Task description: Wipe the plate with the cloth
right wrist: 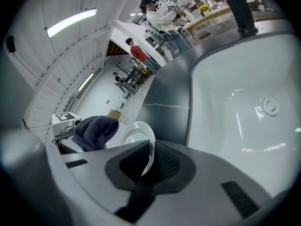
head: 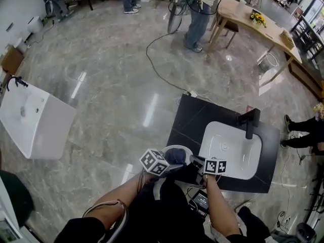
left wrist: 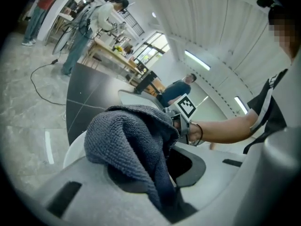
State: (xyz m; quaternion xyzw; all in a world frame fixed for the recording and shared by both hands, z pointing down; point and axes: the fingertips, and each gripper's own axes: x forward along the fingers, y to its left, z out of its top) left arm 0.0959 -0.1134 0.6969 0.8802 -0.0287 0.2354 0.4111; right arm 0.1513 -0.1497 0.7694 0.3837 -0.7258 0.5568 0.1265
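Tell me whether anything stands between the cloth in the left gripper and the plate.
Nothing visible does. The left gripper holds the cloth right beside the plate. The right gripper clamps the plate by its rim, clear of that gap. Whether cloth and plate already touch cannot be told.

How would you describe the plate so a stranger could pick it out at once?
Find the black counter with the white sink. At its near left corner, the right tool grips the plate by its rim. It is round and white, unlike the rectangular sink and the dark cloth.
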